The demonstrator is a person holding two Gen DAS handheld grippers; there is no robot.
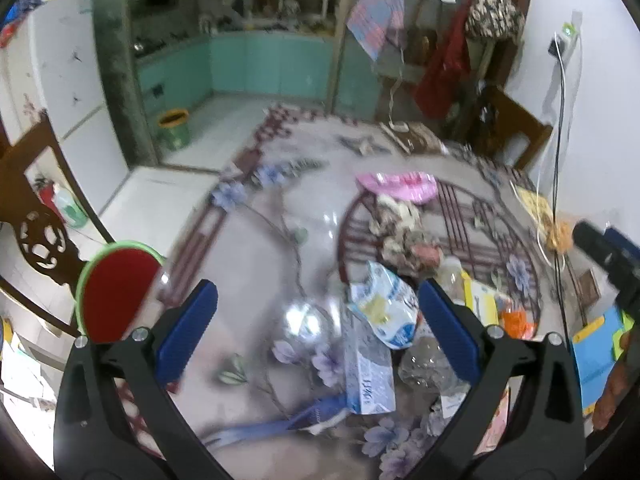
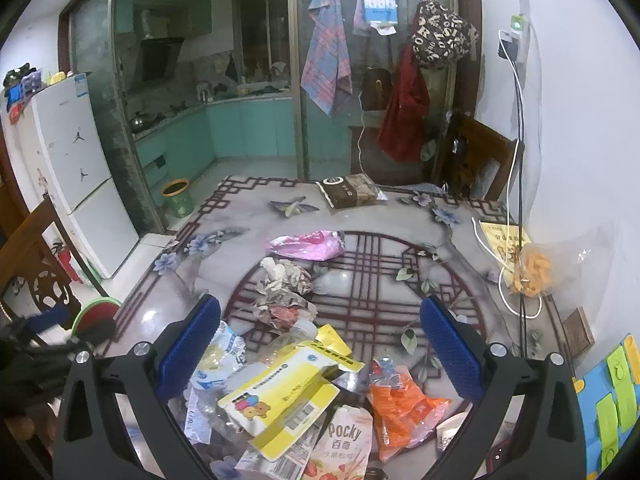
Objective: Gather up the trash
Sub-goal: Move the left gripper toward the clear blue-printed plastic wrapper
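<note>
Trash lies heaped on a glass-topped patterned table (image 2: 400, 216). In the right wrist view, a yellow flattened carton (image 2: 280, 396), an orange wrapper (image 2: 400, 404), a Pocky box (image 2: 340, 444), crumpled paper (image 2: 284, 292) and a pink plastic bag (image 2: 308, 245) show. My right gripper (image 2: 320, 344) hangs open above the carton. In the left wrist view, a blue-white pouch (image 1: 384, 308), a long white box (image 1: 366, 376) and a clear plastic bottle (image 1: 428, 364) lie between the fingers of my open left gripper (image 1: 318, 320). The other gripper (image 1: 608, 256) shows at the right edge.
A red bin with a green rim (image 1: 116, 288) stands left of the table beside a carved wooden chair (image 1: 36, 220). A brown packet (image 2: 350, 191) lies at the table's far edge. An orange snack bag (image 2: 532, 268) and white cable (image 2: 504, 280) sit near the right wall. A fridge (image 2: 72, 148) stands left.
</note>
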